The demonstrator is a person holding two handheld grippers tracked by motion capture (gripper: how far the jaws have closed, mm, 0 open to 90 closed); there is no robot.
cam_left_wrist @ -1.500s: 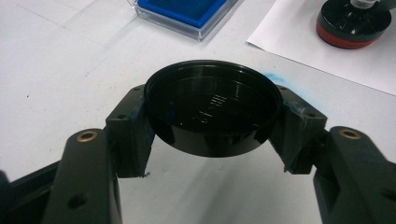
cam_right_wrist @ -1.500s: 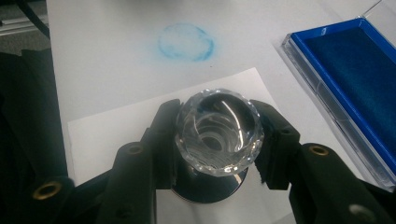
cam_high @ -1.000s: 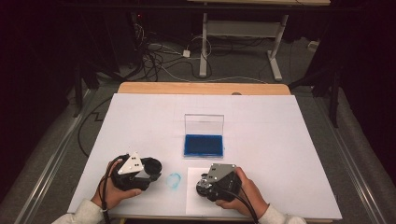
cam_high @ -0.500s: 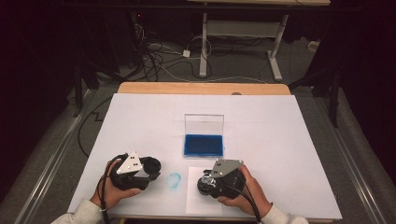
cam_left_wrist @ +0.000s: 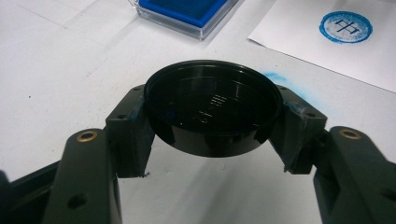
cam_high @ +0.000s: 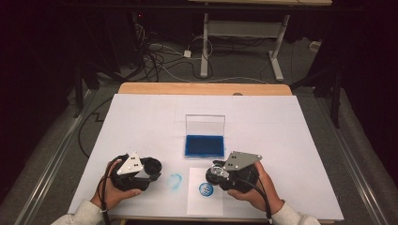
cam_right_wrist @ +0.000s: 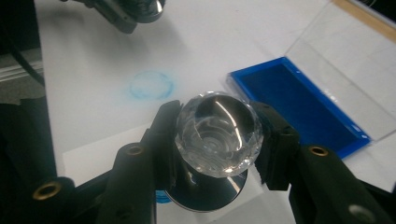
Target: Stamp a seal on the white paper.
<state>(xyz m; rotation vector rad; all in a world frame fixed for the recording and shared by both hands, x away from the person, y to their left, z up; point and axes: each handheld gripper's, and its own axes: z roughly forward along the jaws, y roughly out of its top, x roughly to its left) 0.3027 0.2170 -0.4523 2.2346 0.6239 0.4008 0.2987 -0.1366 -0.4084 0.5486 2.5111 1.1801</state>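
Blue round seal print (cam_left_wrist: 346, 27), character "中", on paper (cam_left_wrist: 299, 32).

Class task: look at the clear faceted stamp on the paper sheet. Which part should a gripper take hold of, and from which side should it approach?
Grip the stamp by its clear faceted knob, one pad on each opposite side, coming from above along its upright axis. The knob stands proud of the wider round base, which must stay free over the paper sheet. The right gripper holds it this way now.
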